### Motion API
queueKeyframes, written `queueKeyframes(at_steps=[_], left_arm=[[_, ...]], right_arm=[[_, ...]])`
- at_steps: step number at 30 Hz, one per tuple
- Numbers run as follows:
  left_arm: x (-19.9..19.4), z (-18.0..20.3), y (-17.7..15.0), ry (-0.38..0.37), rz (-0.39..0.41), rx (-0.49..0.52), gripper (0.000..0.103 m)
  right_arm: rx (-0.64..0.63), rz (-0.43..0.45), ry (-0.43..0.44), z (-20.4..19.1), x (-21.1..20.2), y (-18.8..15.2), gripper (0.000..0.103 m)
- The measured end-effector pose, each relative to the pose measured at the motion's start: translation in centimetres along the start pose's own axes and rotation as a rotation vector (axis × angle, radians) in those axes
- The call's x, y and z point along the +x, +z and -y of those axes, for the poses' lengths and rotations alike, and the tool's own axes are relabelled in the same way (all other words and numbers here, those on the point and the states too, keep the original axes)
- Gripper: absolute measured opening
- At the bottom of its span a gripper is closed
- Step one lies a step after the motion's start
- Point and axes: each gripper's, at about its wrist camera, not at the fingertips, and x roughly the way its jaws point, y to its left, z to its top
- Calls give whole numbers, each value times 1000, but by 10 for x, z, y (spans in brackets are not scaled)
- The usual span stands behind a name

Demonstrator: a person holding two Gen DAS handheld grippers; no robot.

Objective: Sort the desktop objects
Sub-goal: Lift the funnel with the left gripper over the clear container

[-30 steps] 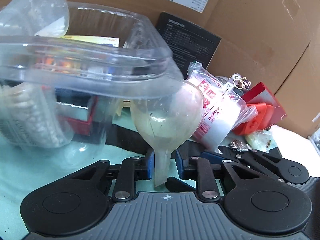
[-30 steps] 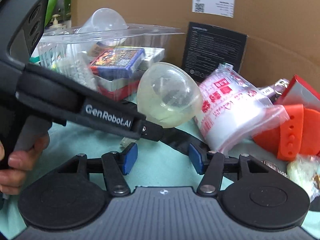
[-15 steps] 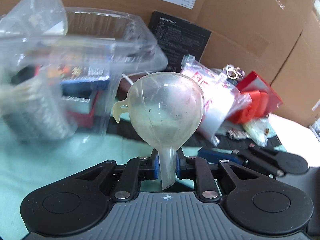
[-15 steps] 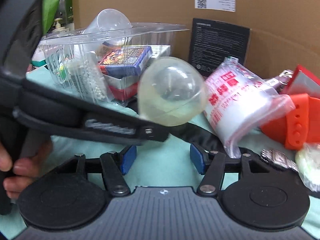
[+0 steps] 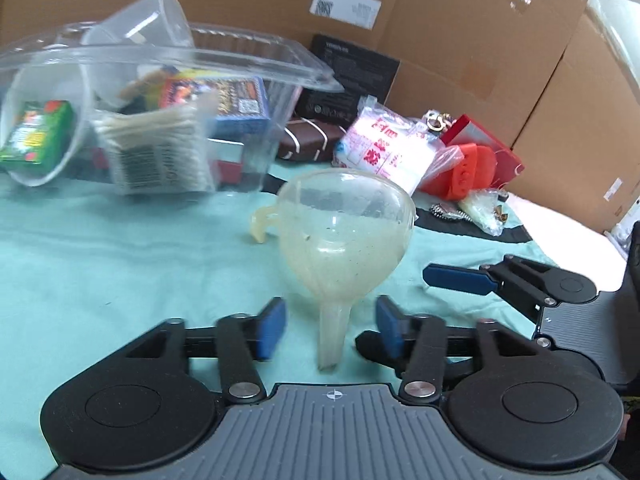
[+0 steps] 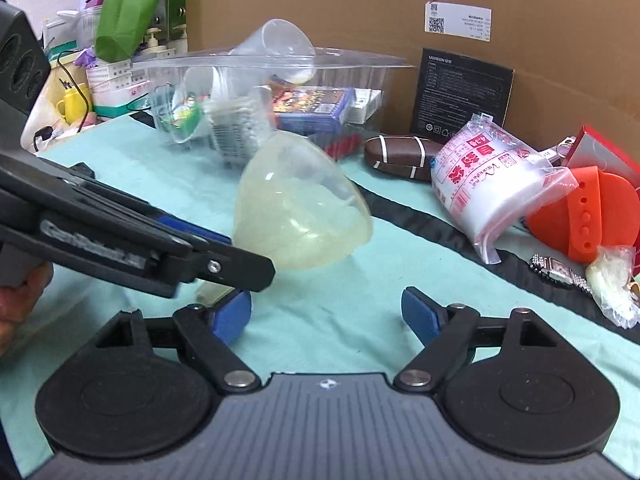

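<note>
Left gripper spread wide, spout of the funnel loose between the pads, bowl on the green tablecloth mid-table. Right gripper open too, empty. Re-grip squarely before lifting toward the clear container.

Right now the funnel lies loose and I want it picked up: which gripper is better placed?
Left. The funnel's stem already sits between the open left gripper fingers, untouched. The right gripper, also open, has only green cloth between its fingers.
</note>
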Motion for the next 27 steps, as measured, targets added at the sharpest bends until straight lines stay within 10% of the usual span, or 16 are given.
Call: queueKeyframes(at_steps=[9,27], left_arm=[[-5,4,32,-29,62,48,88],[20,3,45,-57,18,46,70]], right_arm=[[171,67,18,8,-5,13,86],[244,52,28,13,17,27,76]])
